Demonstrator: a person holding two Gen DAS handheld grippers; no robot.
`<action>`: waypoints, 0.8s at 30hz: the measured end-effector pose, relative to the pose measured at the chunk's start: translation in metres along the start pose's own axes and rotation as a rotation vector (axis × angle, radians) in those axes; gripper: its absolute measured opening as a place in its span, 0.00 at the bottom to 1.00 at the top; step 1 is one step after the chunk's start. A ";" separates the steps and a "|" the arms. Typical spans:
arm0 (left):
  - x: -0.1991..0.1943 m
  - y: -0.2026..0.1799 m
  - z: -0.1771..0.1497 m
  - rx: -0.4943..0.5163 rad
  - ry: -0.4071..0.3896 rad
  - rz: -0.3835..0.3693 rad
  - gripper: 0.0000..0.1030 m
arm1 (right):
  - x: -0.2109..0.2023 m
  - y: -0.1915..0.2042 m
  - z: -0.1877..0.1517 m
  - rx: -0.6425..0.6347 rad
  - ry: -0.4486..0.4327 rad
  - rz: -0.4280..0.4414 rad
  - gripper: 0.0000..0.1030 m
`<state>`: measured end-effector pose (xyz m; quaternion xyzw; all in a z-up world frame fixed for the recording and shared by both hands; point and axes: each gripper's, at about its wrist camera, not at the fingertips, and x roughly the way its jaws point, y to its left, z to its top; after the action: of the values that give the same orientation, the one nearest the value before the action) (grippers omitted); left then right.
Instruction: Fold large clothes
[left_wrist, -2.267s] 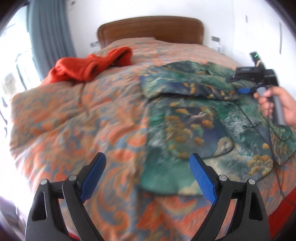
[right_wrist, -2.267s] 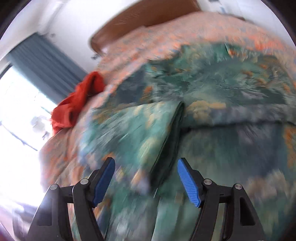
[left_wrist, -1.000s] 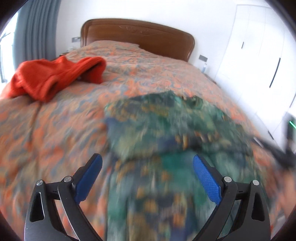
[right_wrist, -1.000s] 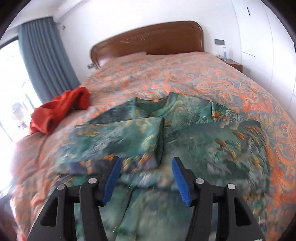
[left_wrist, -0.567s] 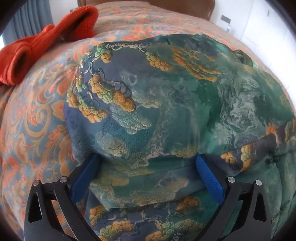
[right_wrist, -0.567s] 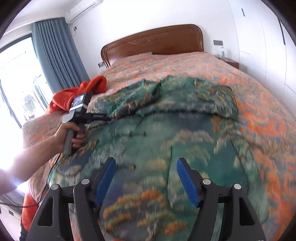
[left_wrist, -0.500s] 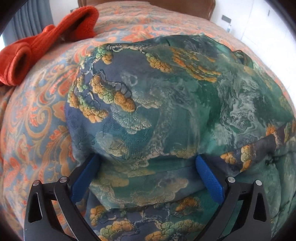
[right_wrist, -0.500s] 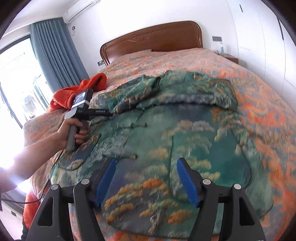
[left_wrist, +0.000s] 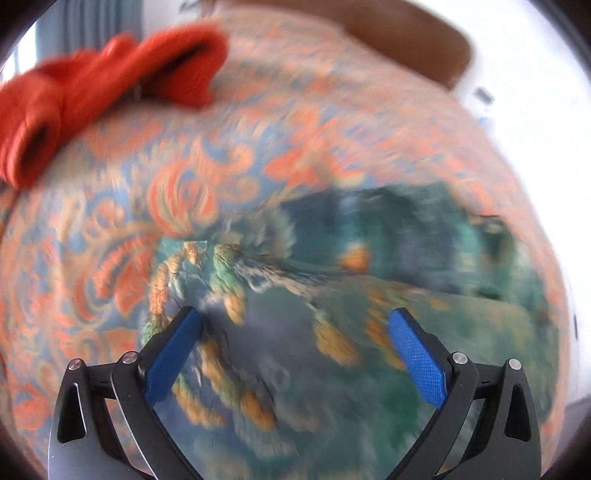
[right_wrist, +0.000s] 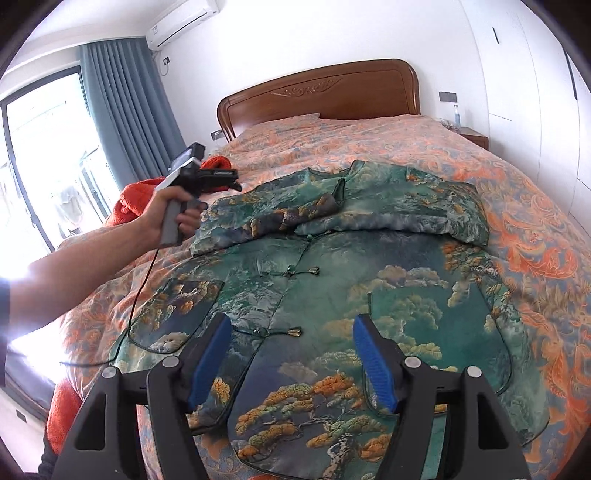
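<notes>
The left hand (right_wrist: 177, 214) holds the left gripper (left_wrist: 291, 354) out, jaws wide apart. The right gripper (right_wrist: 291, 354) is open too, with nothing in it.

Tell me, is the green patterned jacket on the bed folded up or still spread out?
Partly folded: the green jacket's sleeves lie across its chest, body still spread flat on the bed.

The garment (right_wrist: 369, 288) at the middle of the frame is teal green, printed with orange-gold pine trees and pale clouds, edged in dark piping. The bedspread (right_wrist: 517, 192) beneath it carries orange paisley swirls on grey-blue. An orange-red knit (left_wrist: 92, 88) lies upper left. The headboard (right_wrist: 317, 92) is reddish brown, the curtain (right_wrist: 129, 110) slate blue. Each tool has blue pads (right_wrist: 373, 362) on black arms.
</notes>
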<state>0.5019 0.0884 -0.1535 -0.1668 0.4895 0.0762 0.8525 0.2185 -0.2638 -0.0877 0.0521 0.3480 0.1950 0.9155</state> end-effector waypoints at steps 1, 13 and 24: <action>0.014 0.002 -0.001 -0.003 0.028 0.026 1.00 | 0.002 0.000 -0.002 0.006 0.009 0.003 0.68; -0.057 -0.007 -0.055 0.139 -0.086 0.025 0.99 | 0.006 0.012 -0.028 0.010 0.053 0.016 0.68; -0.211 0.014 -0.196 0.324 -0.175 -0.087 0.99 | -0.022 0.043 -0.034 -0.067 0.012 -0.023 0.68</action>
<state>0.2315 0.0380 -0.0657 -0.0410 0.4115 -0.0263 0.9101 0.1672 -0.2344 -0.0892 0.0161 0.3473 0.1963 0.9168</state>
